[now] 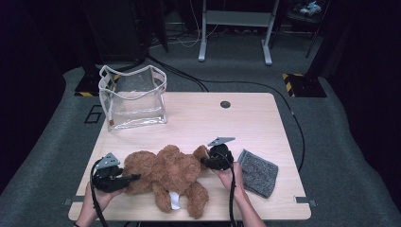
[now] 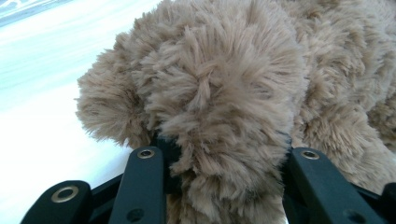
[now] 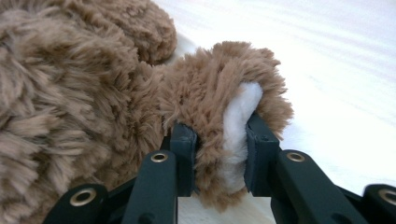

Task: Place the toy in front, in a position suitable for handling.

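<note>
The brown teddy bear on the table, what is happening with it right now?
A person holds a gripper in each hand and has gripped the teddy bear, which lies on the wooden table. The left gripper is shut on a plush limb at one end; the right gripper pinches a brown part with a white inner patch at the other end. A clear bag stands open at the back left, and a grey cloth lies to the right.
</note>
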Demonstrator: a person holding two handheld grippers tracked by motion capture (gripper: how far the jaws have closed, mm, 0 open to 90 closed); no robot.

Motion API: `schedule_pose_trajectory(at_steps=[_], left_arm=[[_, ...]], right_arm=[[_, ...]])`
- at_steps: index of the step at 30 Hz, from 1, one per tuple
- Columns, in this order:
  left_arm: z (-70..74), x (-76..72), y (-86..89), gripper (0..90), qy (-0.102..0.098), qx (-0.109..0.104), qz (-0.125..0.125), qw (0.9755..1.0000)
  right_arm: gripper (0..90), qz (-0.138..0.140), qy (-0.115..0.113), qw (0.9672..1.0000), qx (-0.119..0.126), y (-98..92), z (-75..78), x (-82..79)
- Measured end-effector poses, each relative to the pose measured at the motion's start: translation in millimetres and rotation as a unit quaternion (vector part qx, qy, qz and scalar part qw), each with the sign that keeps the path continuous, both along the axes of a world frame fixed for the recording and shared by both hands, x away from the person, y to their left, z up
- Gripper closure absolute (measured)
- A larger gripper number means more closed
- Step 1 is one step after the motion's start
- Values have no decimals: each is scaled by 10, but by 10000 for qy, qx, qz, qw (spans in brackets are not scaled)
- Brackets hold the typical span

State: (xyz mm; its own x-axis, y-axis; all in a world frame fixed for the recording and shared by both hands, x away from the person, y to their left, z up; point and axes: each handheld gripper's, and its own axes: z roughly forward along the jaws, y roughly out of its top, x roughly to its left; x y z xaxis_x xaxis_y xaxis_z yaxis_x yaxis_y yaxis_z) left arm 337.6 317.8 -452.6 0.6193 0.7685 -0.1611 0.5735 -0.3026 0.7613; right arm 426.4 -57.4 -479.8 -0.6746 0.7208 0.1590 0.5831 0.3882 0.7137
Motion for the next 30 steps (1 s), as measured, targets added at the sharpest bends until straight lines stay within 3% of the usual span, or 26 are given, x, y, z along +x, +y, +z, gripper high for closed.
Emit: schedule_pose_trajectory(at_steps=[5, 11, 21, 27, 30], left_arm=[[85, 92, -81, 628, -132, -100, -71, 9998], [197, 313, -193, 628, -263, -206, -143, 9993], [267, 668, -398, 626, -209, -339, -252, 9989], [270, 862, -527, 625, -268, -278, -290, 9988], [272, 952, -571, 624, -193, -276, -328, 9989]], right_arm=[[699, -141, -125, 9998, 75, -131, 166, 30], [699, -330, -307, 9990, 48, -263, 342, 119], [698, -640, -462, 9968, -91, -471, 552, 329], [697, -827, -490, 9952, -185, -568, 592, 483], [697, -896, -493, 9945, -217, -614, 597, 548]])
